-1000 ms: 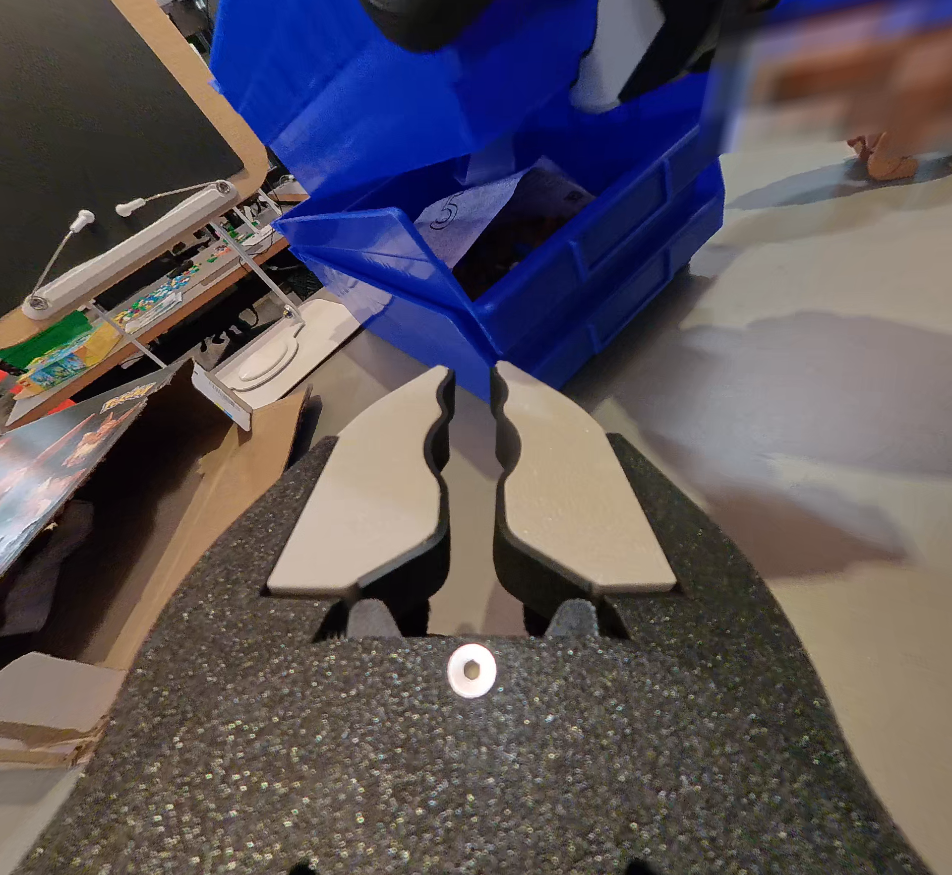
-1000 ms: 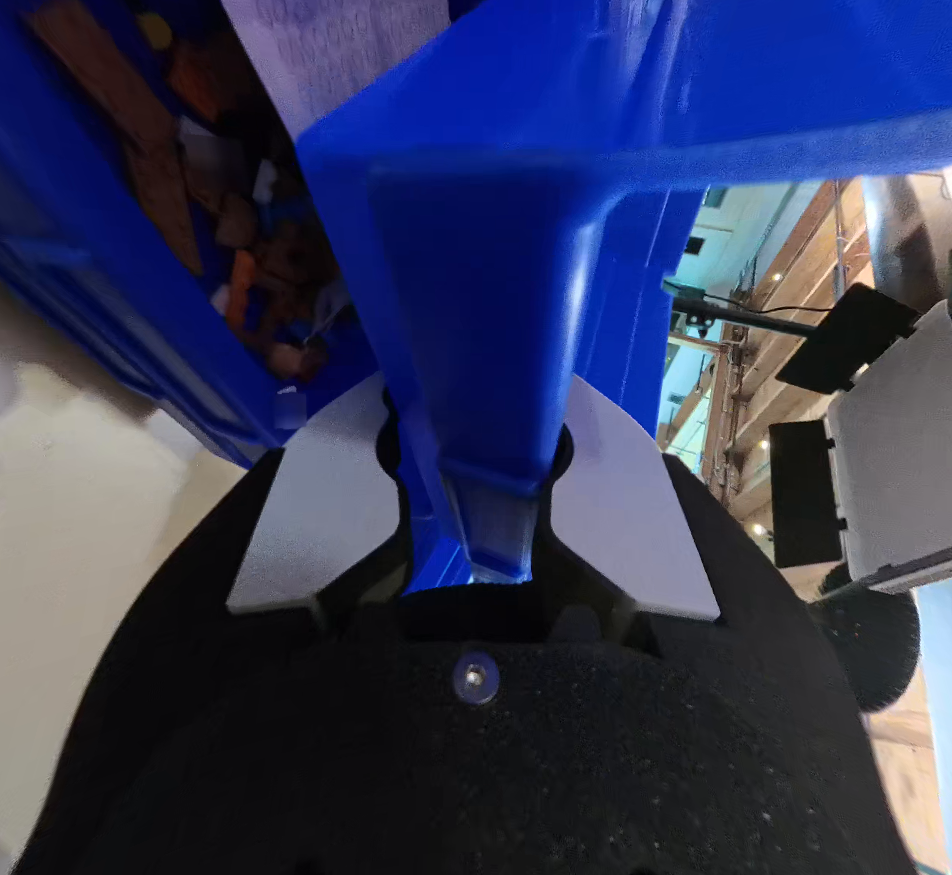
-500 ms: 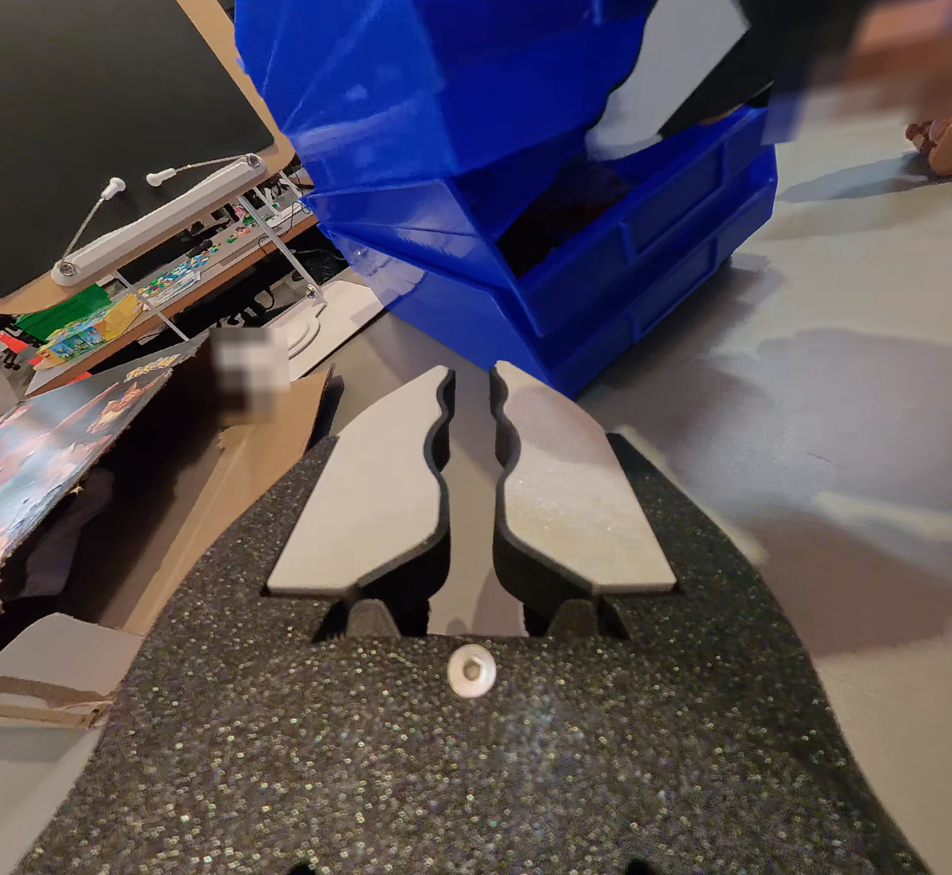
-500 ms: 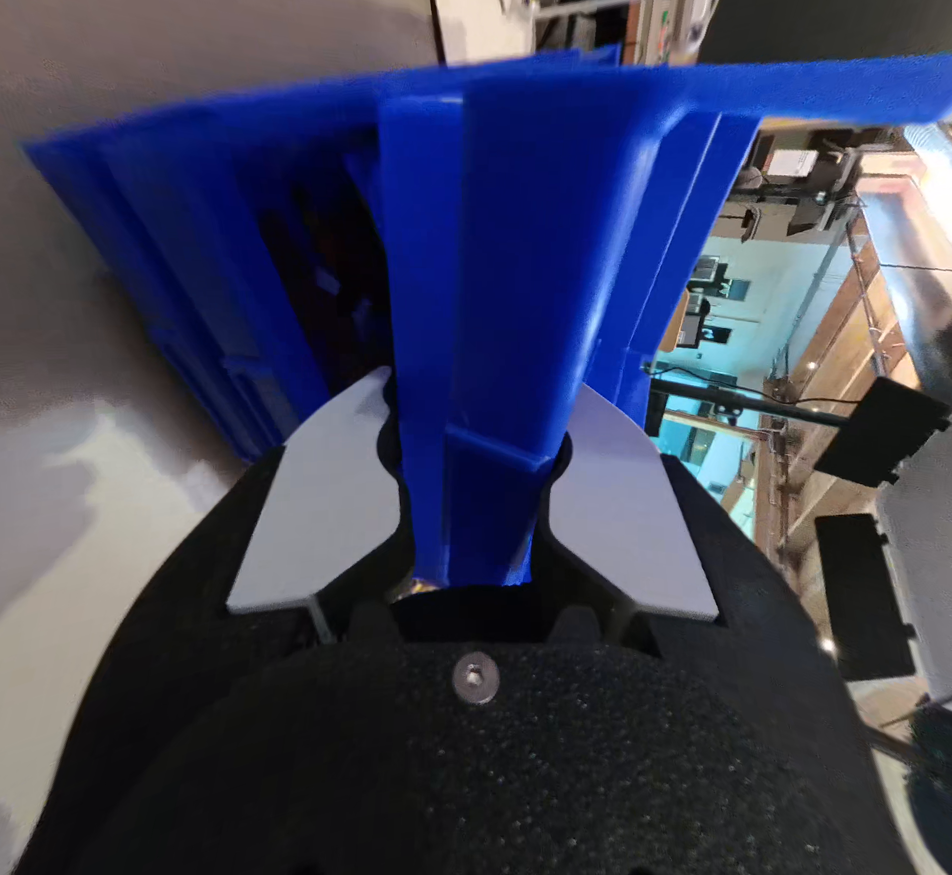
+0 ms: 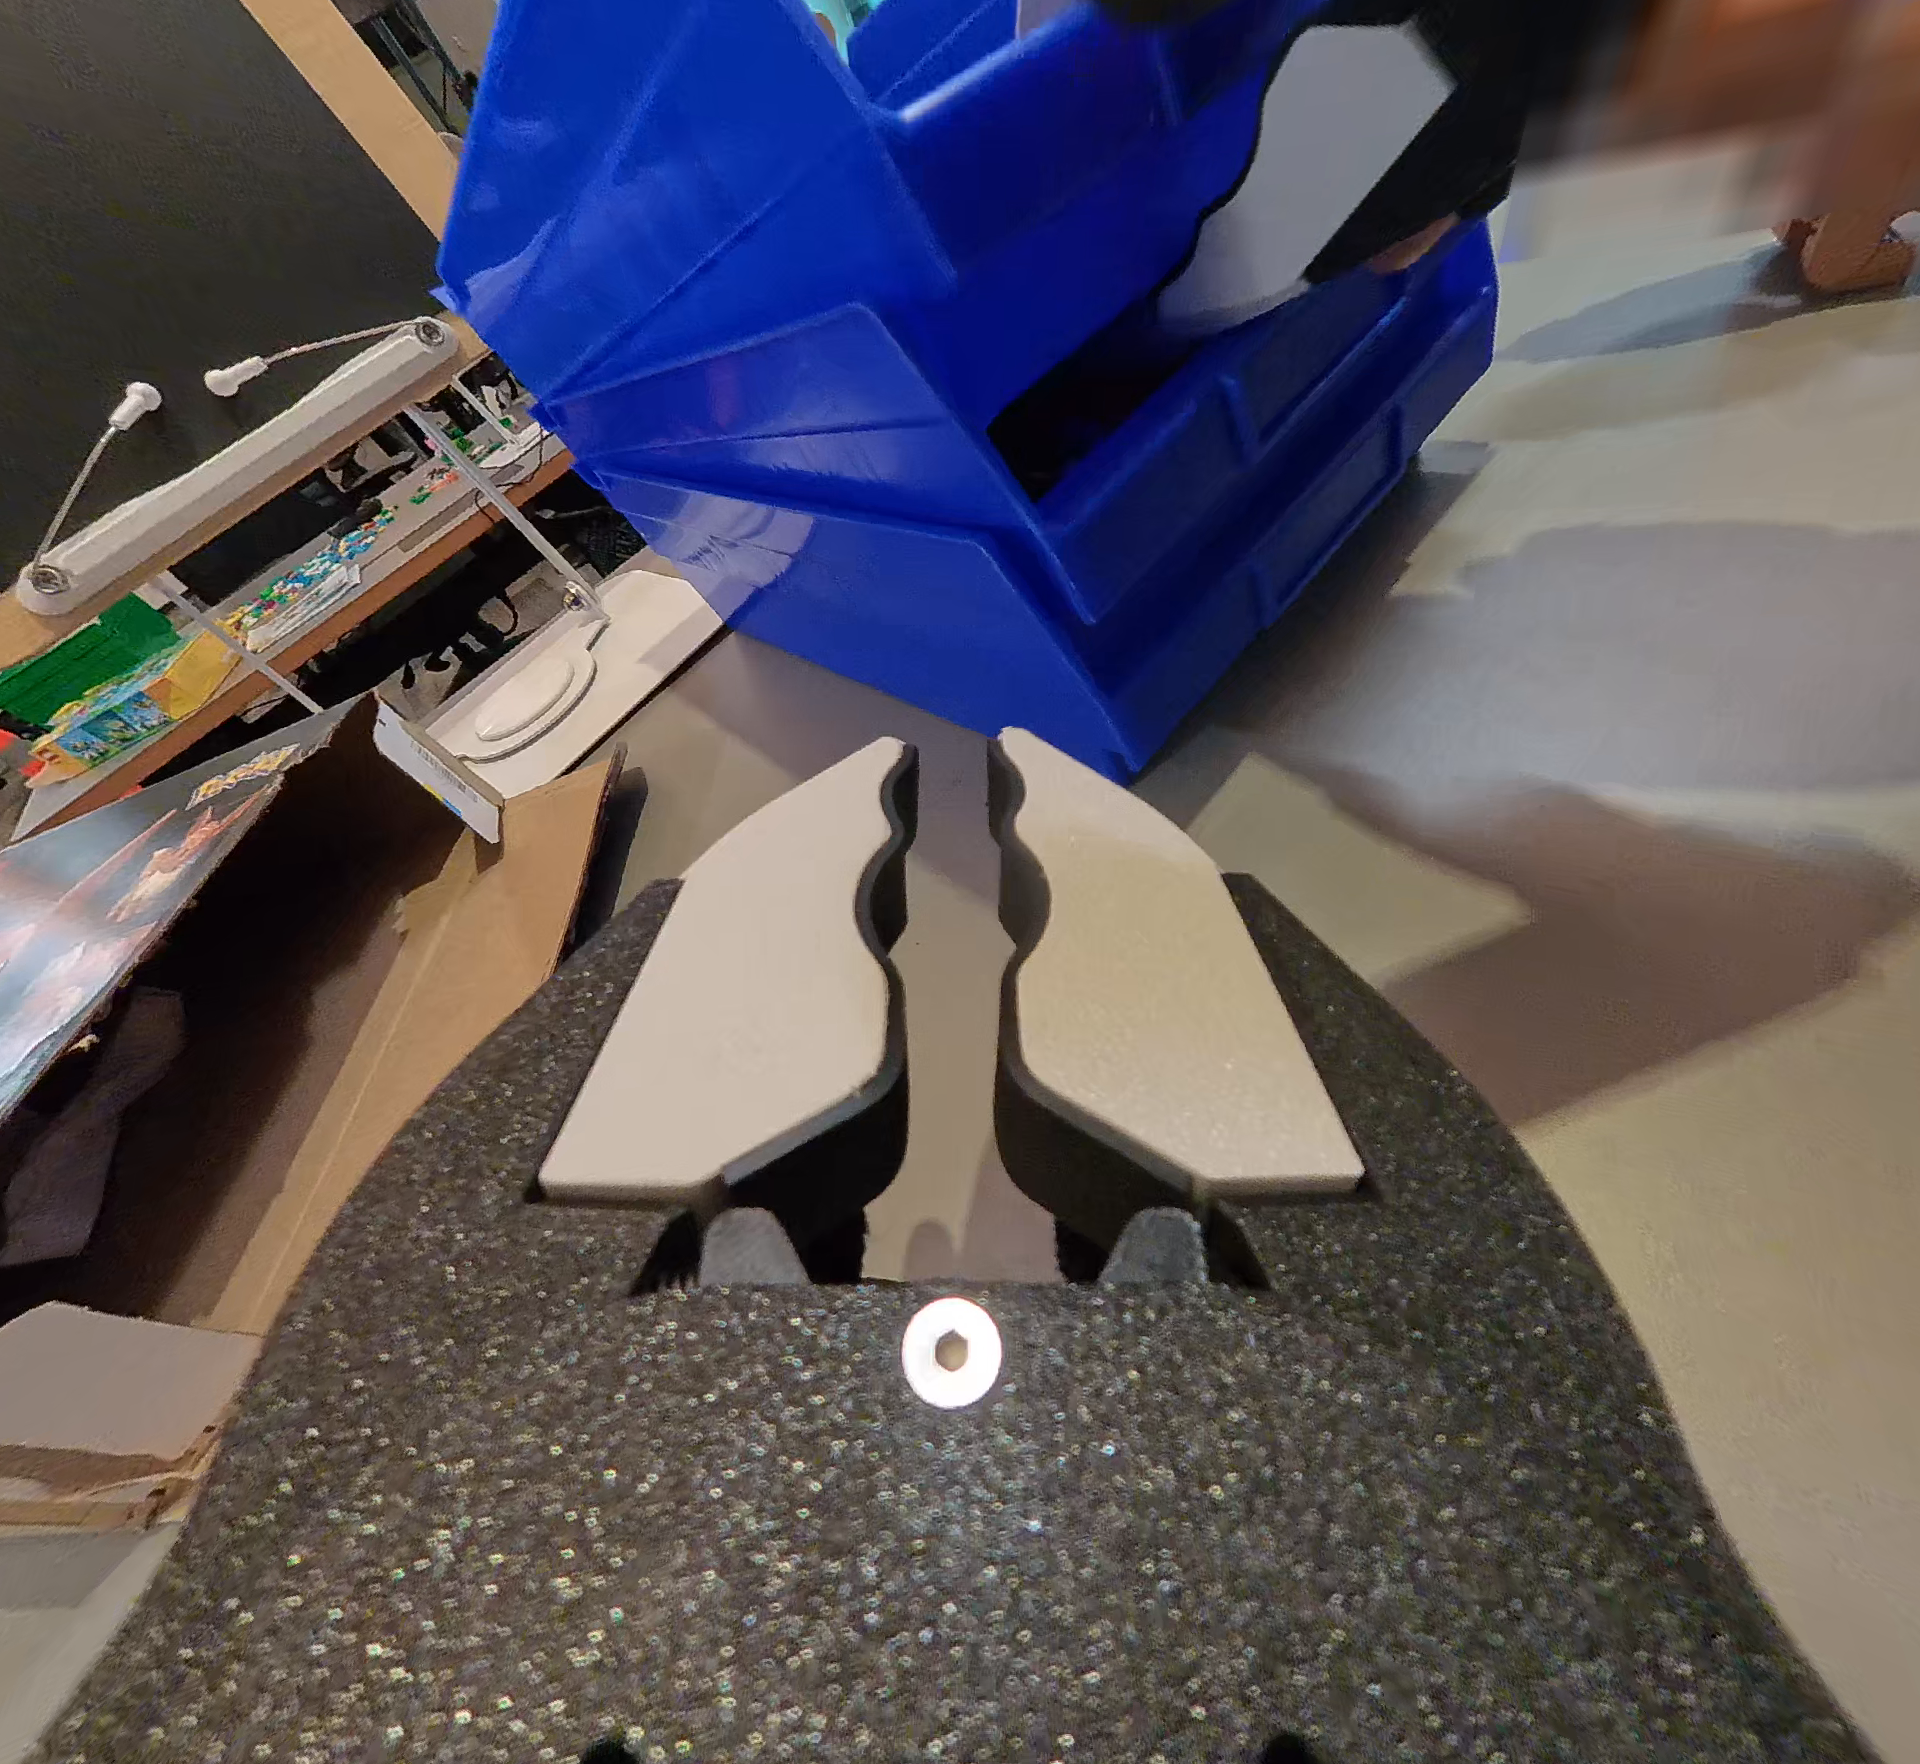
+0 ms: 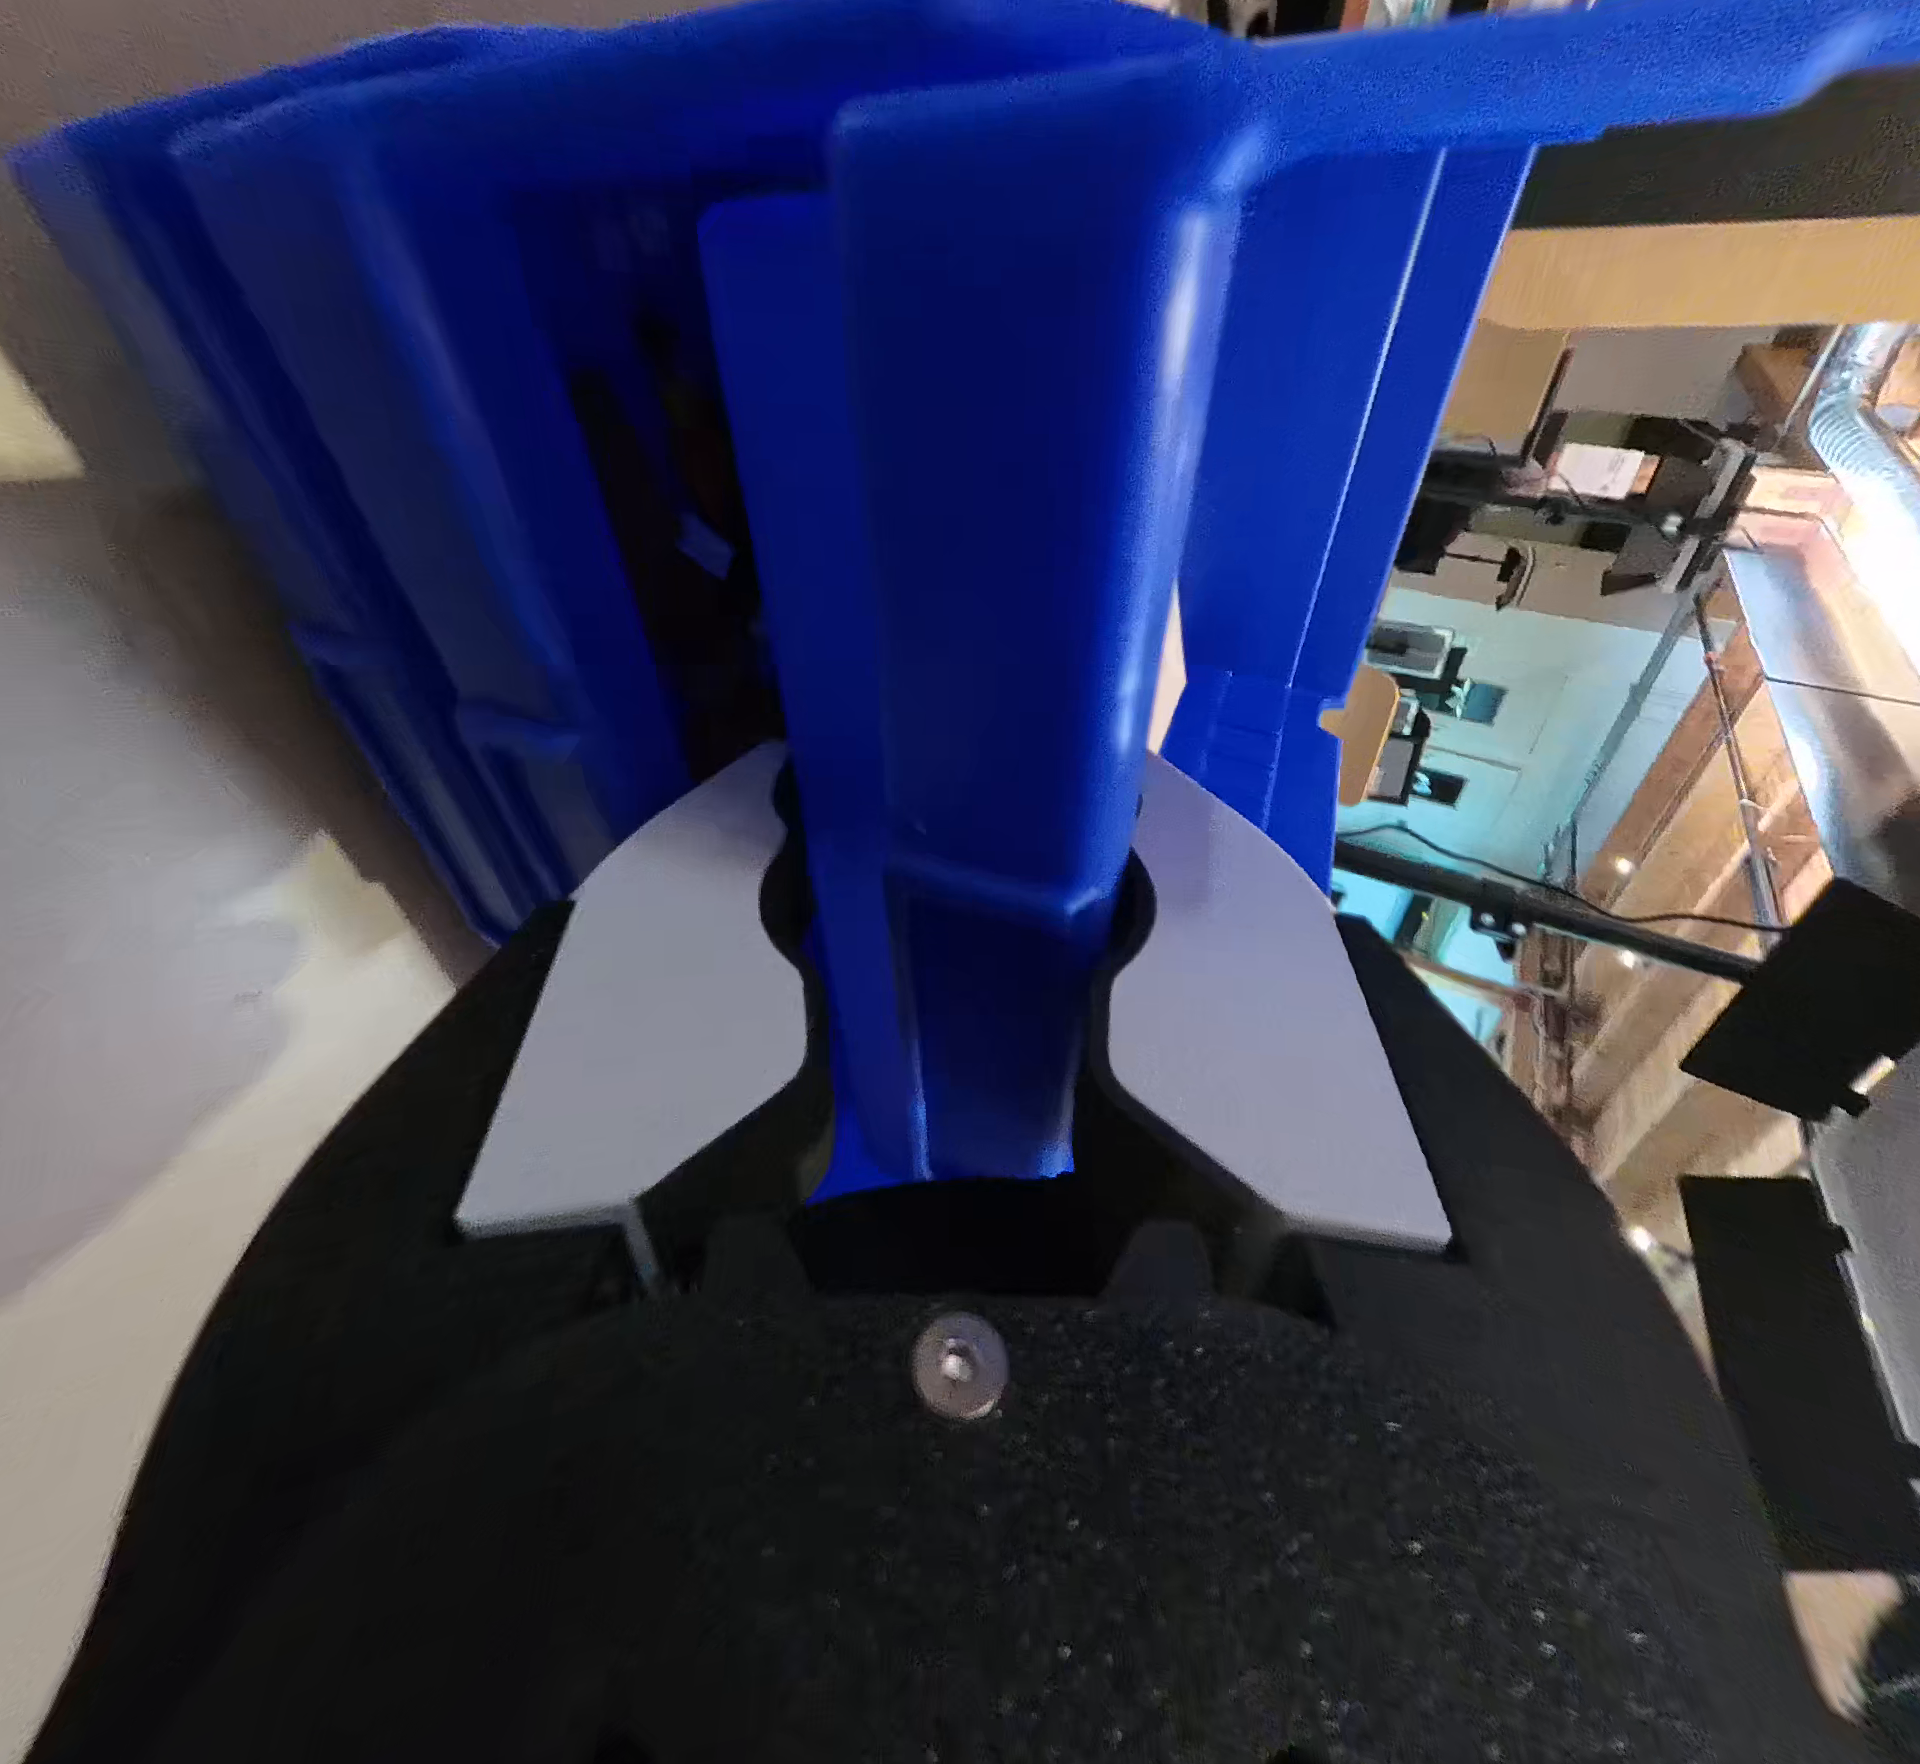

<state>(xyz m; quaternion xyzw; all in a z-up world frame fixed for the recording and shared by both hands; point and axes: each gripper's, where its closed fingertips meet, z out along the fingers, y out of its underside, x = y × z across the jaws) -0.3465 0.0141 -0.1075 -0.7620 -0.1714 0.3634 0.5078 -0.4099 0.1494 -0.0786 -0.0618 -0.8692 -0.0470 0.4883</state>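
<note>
Clearly the right gripper (image 6: 961, 904) has its jaws clamped on the thick rim of a rigid blue plastic storage bin (image 6: 997, 488), tipped over a second blue plastic bin (image 5: 1195, 571) standing on the pale grey counter (image 5: 1662, 883). The held bin looks stiff and smooth, likely slippery; its folded rim seems the firmest hold. The left gripper (image 5: 951, 779) hangs empty just before the lower bin's corner, jaws narrowly parted. Open counter lies to the right; a brown cardboard box (image 5: 436, 935) crowds the left edge.
</note>
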